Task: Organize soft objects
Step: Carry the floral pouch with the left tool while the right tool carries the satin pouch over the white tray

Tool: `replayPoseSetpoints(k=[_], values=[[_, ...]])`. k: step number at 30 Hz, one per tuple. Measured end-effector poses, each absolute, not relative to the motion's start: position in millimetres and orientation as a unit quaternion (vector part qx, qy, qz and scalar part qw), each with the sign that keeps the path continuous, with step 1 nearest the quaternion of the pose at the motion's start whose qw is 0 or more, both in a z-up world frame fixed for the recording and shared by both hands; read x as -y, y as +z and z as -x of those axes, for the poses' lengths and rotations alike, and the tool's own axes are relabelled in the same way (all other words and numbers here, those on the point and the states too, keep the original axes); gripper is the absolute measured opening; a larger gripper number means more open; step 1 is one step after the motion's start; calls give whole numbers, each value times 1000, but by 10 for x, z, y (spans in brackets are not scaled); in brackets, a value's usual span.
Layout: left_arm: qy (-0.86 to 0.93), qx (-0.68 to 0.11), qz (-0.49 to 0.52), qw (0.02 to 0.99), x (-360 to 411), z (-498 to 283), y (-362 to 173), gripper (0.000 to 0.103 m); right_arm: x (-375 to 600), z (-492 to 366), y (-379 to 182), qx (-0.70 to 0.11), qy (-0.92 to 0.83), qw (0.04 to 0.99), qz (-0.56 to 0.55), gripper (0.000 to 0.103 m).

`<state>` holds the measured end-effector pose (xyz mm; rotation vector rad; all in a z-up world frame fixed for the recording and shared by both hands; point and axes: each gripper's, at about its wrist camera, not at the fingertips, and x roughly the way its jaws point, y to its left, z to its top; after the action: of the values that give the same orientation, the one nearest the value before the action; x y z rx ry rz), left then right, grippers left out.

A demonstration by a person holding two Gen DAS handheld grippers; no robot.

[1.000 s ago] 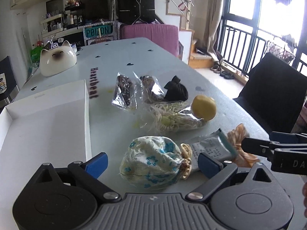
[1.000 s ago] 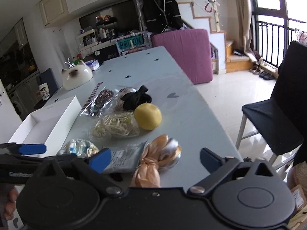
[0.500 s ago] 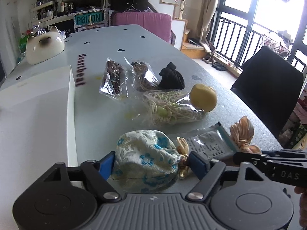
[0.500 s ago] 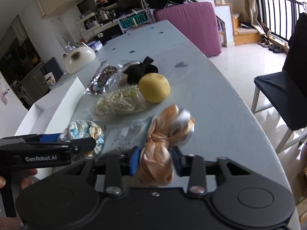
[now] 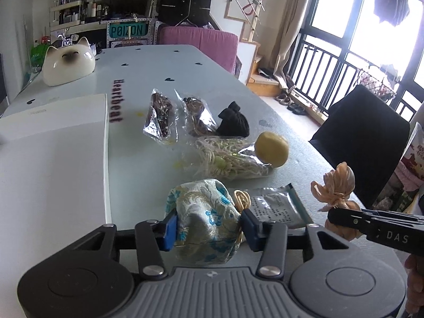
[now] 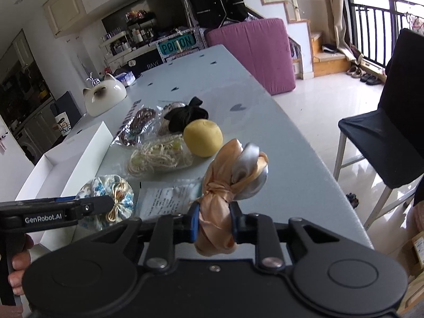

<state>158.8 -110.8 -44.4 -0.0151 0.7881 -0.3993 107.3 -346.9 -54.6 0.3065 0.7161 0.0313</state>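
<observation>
My left gripper (image 5: 208,229) is shut on a blue-flowered brocade pouch (image 5: 204,220), held just above the table. My right gripper (image 6: 213,224) is shut on a peach satin pouch (image 6: 228,185), lifted off the table; it also shows in the left wrist view (image 5: 335,188). The flowered pouch shows in the right wrist view (image 6: 111,198) too. On the table lie a yellow ball (image 5: 271,149), a black pouch (image 5: 234,124), a bag of pale cords (image 5: 230,160), two bags of brown cords (image 5: 160,116) and a flat foil sachet (image 5: 275,206).
A white open box (image 5: 53,164) lies at the left on the table. A cat-shaped ceramic dish (image 5: 69,65) stands at the far left. A black chair (image 5: 363,137) stands by the table's right edge and a pink chair (image 5: 201,42) at the far end.
Both grippers have closed: the left on the flowered pouch, the right on the peach pouch. Both pouches have lifted a little off the table.
</observation>
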Motion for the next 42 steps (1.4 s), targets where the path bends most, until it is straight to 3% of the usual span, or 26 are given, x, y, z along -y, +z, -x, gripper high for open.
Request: replayPoseSetpoints(k=[24, 42], values=[[-157, -281, 47, 946, 382, -1365, 265, 49, 2953, -1157, 31, -269, 67, 951, -135, 24], [-76, -333, 106, 934, -613, -1223, -68, 49, 1774, -1358, -60, -324, 213, 913, -127, 24]])
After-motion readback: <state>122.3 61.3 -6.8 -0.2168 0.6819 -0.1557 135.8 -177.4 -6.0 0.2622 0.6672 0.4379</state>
